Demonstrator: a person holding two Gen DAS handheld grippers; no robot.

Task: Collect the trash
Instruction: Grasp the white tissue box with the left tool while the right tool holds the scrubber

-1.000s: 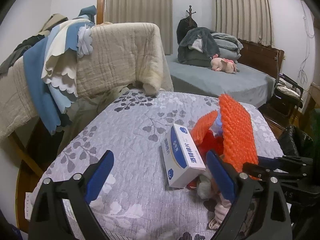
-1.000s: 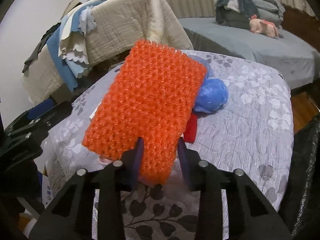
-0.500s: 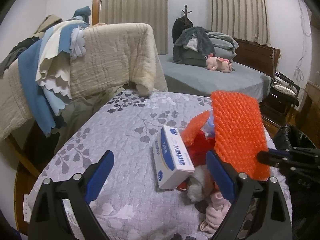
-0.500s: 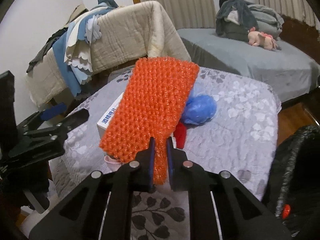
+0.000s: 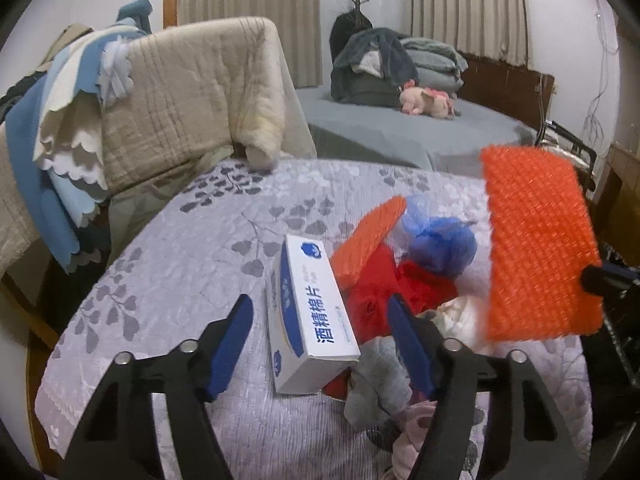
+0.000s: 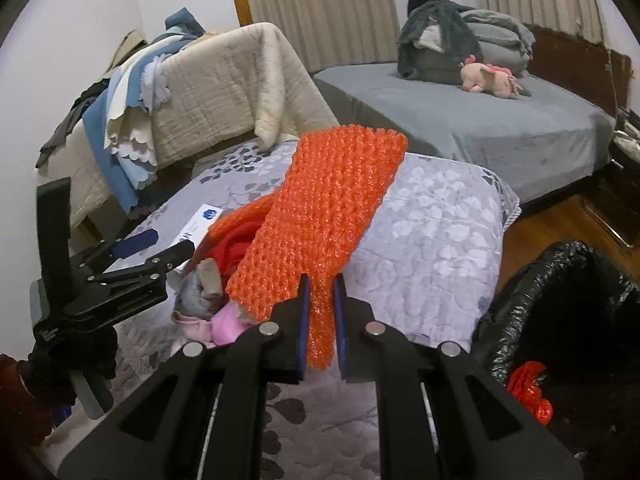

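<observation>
My right gripper [image 6: 320, 292] is shut on an orange bubble-wrap sheet [image 6: 328, 212] and holds it lifted above the table; the sheet also shows in the left wrist view [image 5: 540, 244]. My left gripper [image 5: 320, 320] is open, its fingers either side of a white and blue box [image 5: 310, 316] lying on the grey floral tablecloth [image 5: 192, 248]. Beside the box lies a pile: a second orange sheet [image 5: 370, 236], red plastic [image 5: 384, 284], a blue bag [image 5: 440, 240] and grey and pink cloth scraps [image 5: 384, 376].
A black-lined trash bin [image 6: 568, 320] with red plastic [image 6: 528, 388] inside stands right of the table. A chair draped with beige and blue blankets [image 5: 140, 104] stands behind the table. A bed [image 6: 480, 120] with clothes and a pink plush is further back.
My right gripper closed on the orange sheet, lifted it off the pile and carried it right, toward the bin. My left gripper narrowed around the box.
</observation>
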